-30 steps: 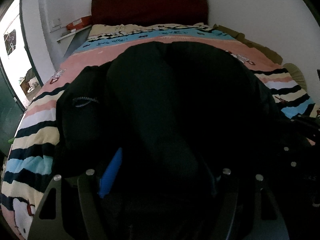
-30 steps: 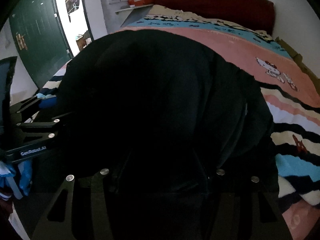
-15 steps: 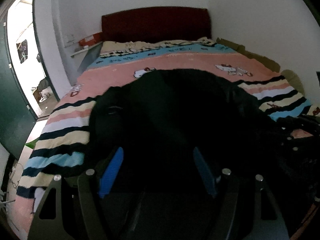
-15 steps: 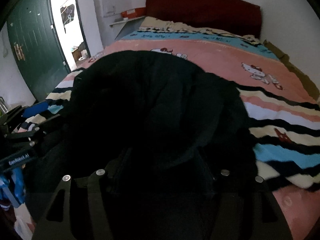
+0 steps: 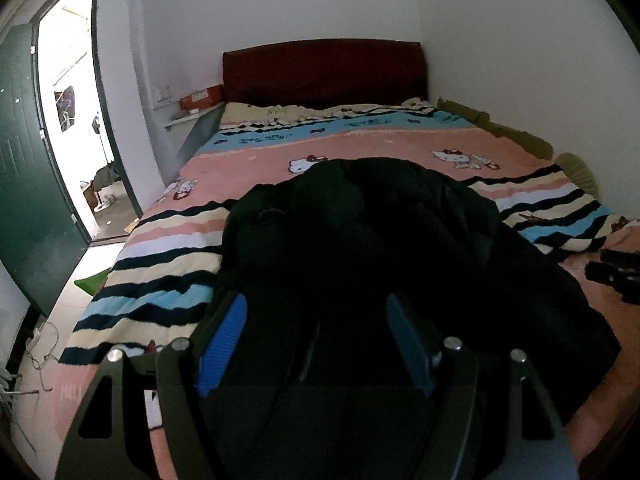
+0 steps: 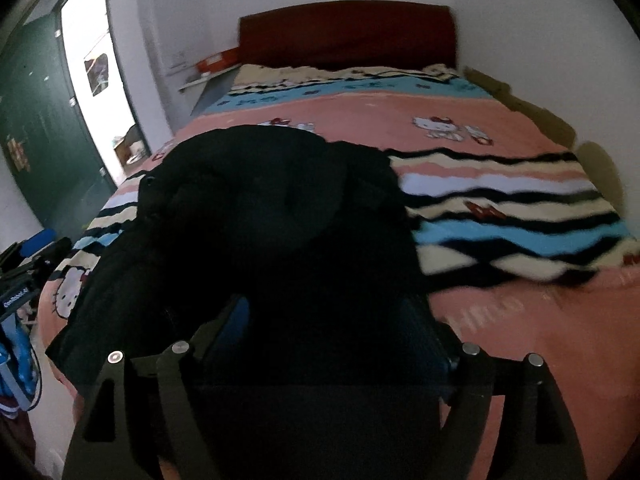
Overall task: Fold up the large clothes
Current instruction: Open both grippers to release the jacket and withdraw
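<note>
A large black garment [image 5: 380, 232] lies in a heap on the near half of the bed, also in the right wrist view [image 6: 260, 216]. My left gripper [image 5: 316, 320] is open, its blue pads [image 5: 224, 340] wide apart just over the garment's near edge, holding nothing. My right gripper [image 6: 332, 320] is open over the garment's near right part; its pads are mostly hidden by dark cloth. The left gripper shows at the left edge of the right wrist view [image 6: 24, 264]. The right gripper shows at the right edge of the left wrist view [image 5: 616, 276].
The bed [image 5: 360, 144] has a pink, blue and striped cartoon-cat cover and a dark red headboard [image 5: 324, 68]. A green door [image 5: 32, 184] stands open at the left, with floor beside the bed. A white wall runs along the right.
Both grippers have pulled back and risen from the garment. The left gripper has opened and let the cloth go. The garment now lies lower and farther away on the bed.
</note>
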